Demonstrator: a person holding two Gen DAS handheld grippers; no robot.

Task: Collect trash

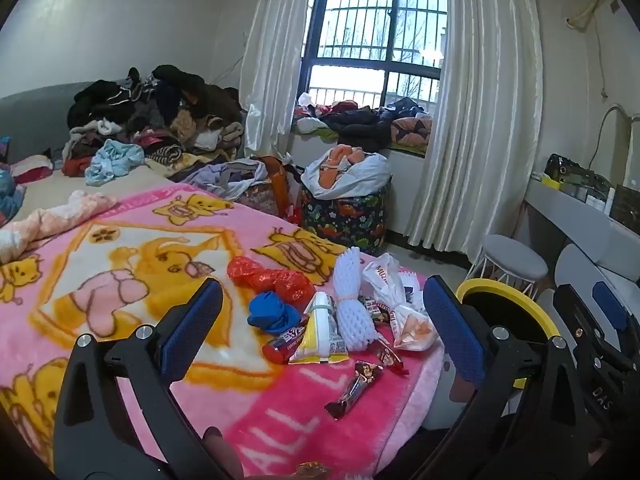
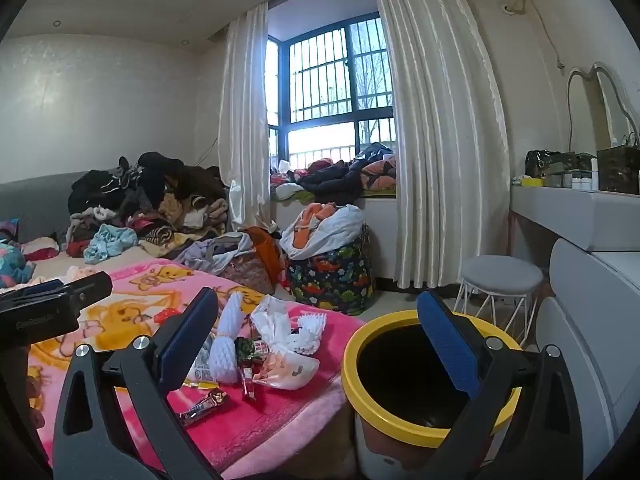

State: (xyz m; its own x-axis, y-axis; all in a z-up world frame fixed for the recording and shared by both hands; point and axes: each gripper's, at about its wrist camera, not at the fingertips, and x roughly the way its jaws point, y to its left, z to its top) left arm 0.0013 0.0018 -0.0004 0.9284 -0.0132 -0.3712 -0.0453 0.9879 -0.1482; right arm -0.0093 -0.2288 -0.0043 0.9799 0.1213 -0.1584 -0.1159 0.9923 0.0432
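Picking litter off a fleece blanket (image 1: 120, 264) invites snags: the thick pink and yellow pile on the bed could be pinched along with a flat wrapper and dragged up, scattering the rest of the heap. The bin (image 2: 430, 424), a round bucket with a glossy yellow rim and a dark hollow, stands on the floor just beside the bed's near right corner; a light piece let go short of the rim would probably drop into the gap between the two.

All the trash lies loose on that corner. The knotted white plastic bag (image 1: 394, 300) is soft and crinkly, so it may slip or spill if caught only by its edge. The white foam net sleeve (image 1: 354, 304), tied at the waist, is springy and should compress easily. The red mesh bag (image 1: 272, 278) is thin and could tear. The yellow and white snack packet (image 1: 320, 334) lies flat, and the brown candy bar wrapper (image 1: 354, 388), slick and foil-like, sits nearest, hard to lift cleanly from the fleece.

Both the left tool (image 1: 320, 332) and the right tool (image 2: 316, 344) stand wide and empty, blue ribbed pads apart.
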